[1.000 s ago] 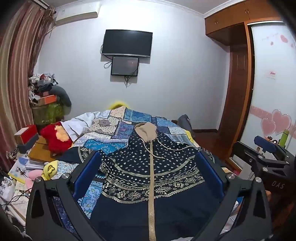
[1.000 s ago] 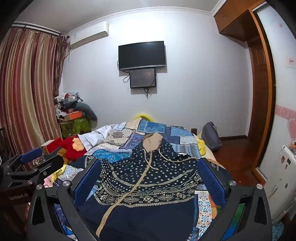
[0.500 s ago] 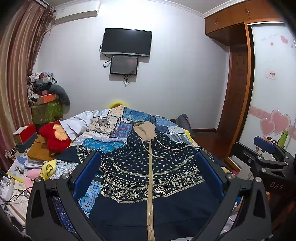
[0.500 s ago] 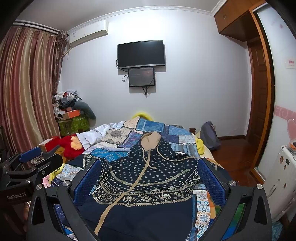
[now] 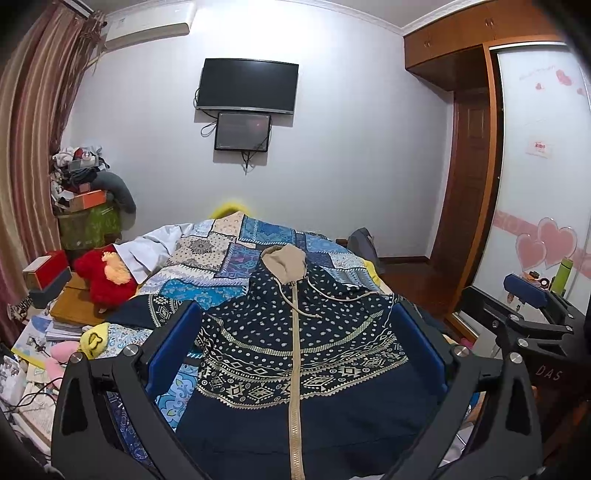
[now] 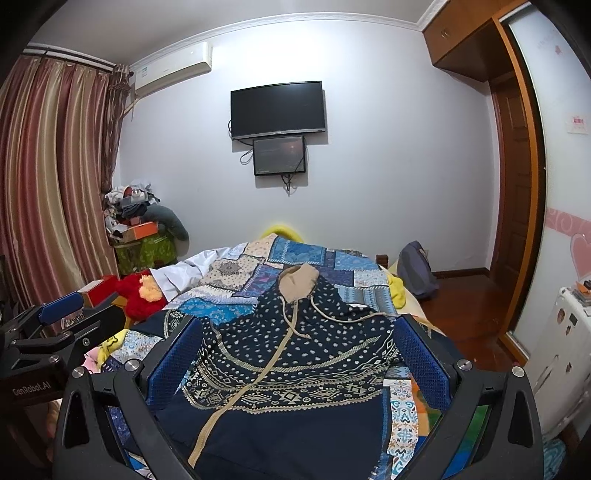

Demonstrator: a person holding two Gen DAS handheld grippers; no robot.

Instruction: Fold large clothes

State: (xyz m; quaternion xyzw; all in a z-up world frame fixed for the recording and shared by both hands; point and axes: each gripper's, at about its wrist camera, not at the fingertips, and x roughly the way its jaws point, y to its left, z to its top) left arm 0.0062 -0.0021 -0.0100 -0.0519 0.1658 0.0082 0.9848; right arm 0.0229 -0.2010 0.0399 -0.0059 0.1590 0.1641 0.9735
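Bedroom with pale walls, seen over a bed (image 5: 207, 254) covered by a blue patchwork quilt (image 5: 266, 243). On the far wall, a black television (image 5: 247, 84) mounted above a smaller screen (image 5: 242, 132); air conditioner (image 5: 147, 25) high at far left, beside striped curtains (image 6: 44, 177). Wooden wardrobe (image 5: 476, 147) at right, with a frosted sliding door carrying pink hearts.

Spread flat on the quilt, a navy zip-up hoodie (image 5: 295, 350) with cream dots and geometric bands, front side up. Tan hood (image 5: 284, 262) pointed to the far end, drawstrings (image 5: 332, 295) trailing loose across the chest, tan zipper (image 5: 294, 369) running down toward the near edge. Plain navy hem nearest both cameras.

Left tool (image 5: 295, 347) held above the near part of the hoodie, blue-padded fingers spread wide and gripping nothing. Right tool (image 6: 295, 354) likewise above the garment, fingers wide apart, nothing between them. Each tool visible at the edge of the other's view: right tool (image 5: 532, 325) at right, left tool (image 6: 55, 332) at left.

Left of the bed, a red plush toy (image 5: 103, 277), a yellow plush (image 5: 94, 338), scattered books, and a heap of clothes on a green box (image 5: 88, 221) in the far corner. Dark bag (image 6: 417, 269) on the floor at the far right of the bed.
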